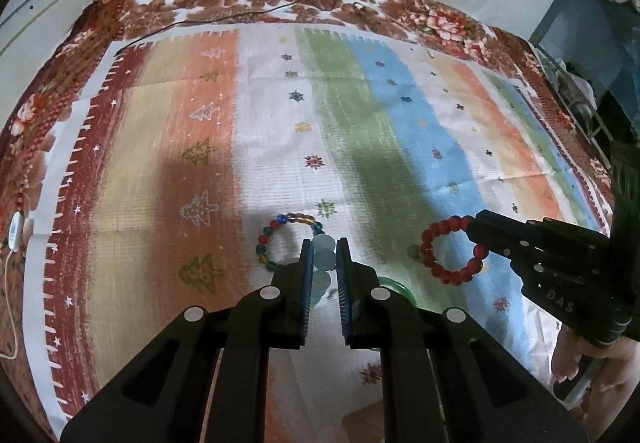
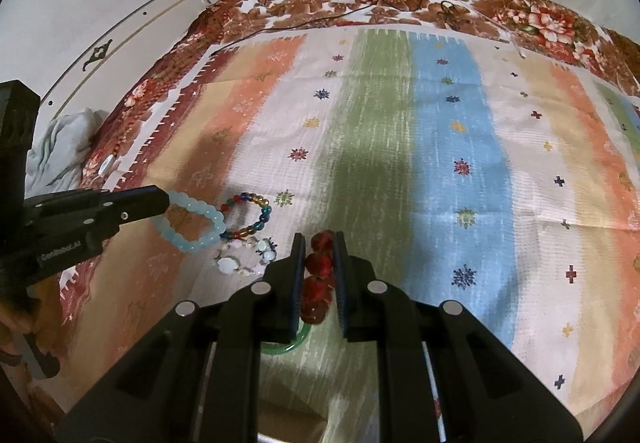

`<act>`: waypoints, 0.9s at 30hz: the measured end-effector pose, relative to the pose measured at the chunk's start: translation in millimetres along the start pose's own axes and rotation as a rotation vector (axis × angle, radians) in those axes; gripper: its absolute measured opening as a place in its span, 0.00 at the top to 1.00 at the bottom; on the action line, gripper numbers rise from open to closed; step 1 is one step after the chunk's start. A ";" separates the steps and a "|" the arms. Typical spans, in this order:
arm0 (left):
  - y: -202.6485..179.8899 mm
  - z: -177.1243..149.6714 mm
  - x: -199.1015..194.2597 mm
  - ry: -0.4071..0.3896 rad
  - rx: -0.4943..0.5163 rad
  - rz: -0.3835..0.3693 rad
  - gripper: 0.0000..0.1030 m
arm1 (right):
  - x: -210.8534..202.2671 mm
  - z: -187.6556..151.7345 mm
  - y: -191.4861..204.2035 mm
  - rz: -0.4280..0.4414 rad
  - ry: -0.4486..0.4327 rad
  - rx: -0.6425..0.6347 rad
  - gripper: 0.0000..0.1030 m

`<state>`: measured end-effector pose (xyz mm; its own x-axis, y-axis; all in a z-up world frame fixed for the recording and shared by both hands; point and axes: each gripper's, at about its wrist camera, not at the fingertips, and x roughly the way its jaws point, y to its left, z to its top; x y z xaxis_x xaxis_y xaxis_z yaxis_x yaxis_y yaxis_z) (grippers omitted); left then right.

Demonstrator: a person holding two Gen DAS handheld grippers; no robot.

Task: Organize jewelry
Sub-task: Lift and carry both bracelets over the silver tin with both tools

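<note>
Soft, dimmish light from overhead; dark gripper shadows pool on the striped cloth (image 1: 280, 115). Fisheye bends the edges hard, corners go black, and the far weave smears slightly.

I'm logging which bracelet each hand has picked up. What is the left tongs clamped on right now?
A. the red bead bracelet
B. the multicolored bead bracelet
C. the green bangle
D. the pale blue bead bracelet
D: the left tongs pinch the pale blue bead bracelet, while the right tongs hold the red bead bracelet and the multicolored bead bracelet lies on the cloth.
</note>
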<state>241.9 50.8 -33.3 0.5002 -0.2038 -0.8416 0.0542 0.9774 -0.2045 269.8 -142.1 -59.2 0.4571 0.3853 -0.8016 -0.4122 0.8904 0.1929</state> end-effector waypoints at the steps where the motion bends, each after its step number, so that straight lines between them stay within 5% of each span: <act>1: -2.5 -1.3 -2.5 -0.005 0.005 -0.001 0.89 | -5.0 -1.0 1.5 0.001 -0.008 -0.001 0.85; 27: -28.1 -38.3 -43.7 -0.063 0.043 -0.011 0.89 | -69.8 -36.8 11.4 0.022 -0.095 0.006 0.85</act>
<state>185.4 30.0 -9.9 0.5529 -0.2121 -0.8058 0.0966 0.9769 -0.1908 204.2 -167.8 -21.8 0.5211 0.4256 -0.7398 -0.4182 0.8829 0.2133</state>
